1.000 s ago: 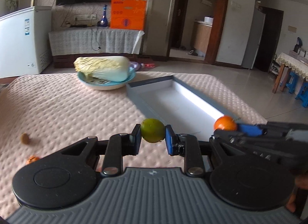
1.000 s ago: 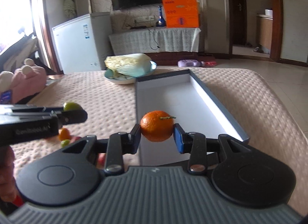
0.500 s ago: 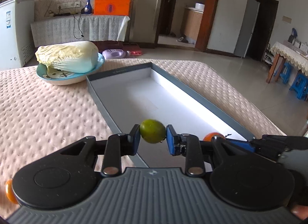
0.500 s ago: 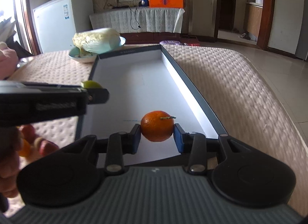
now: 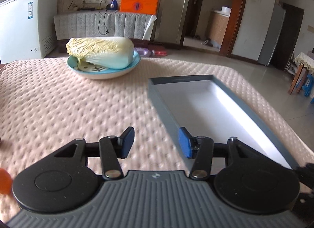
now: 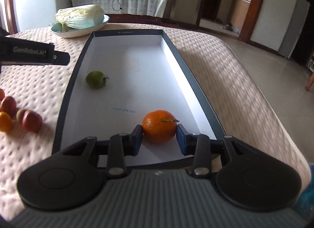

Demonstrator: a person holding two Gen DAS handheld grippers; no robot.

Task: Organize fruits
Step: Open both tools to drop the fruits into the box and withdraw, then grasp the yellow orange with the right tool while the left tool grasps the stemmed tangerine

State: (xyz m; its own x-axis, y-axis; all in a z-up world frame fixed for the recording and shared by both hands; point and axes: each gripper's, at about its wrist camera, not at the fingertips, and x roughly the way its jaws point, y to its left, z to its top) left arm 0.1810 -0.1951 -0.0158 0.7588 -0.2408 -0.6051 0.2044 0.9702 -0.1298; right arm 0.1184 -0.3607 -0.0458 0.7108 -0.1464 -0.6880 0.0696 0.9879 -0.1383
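Loose fruit: a small cluster point(image 6: 11, 114) of reddish and orange pieces lies on the quilted pink table cover point(image 5: 78, 110) near its left edge, well apart from the box; in the left wrist view only an orange sliver shows at the frame's left border.
Left gripper point(image 5: 156, 142): jaws spread wide with nothing between the blue pads, held above the cover just outside the box's left wall. From the right wrist view its black body reaches in from the left and stops short of that wall.
Cabbage: a pale napa cabbage point(image 5: 102, 51) lies on its side in a light blue plate point(image 5: 109, 73) toward the far edge of the table, beyond the box's far left corner.
Box: a long shallow grey box point(image 6: 64, 94) with a white floor, running from the near edge of the table toward the far edge, right of centre.
Green fruit: a lime-like green fruit point(image 6: 96, 80) rests on the box floor close to the left wall, about midway along, free of either gripper.
Orange: an orange point(image 6: 159, 126) with a short stem, low over the near right part of the box floor; I cannot tell whether it touches the floor.
Right gripper point(image 6: 159, 142): the left pad touches the orange, the right pad stands just beside it with a thin gap, so the grip looks loosened but barely parted.
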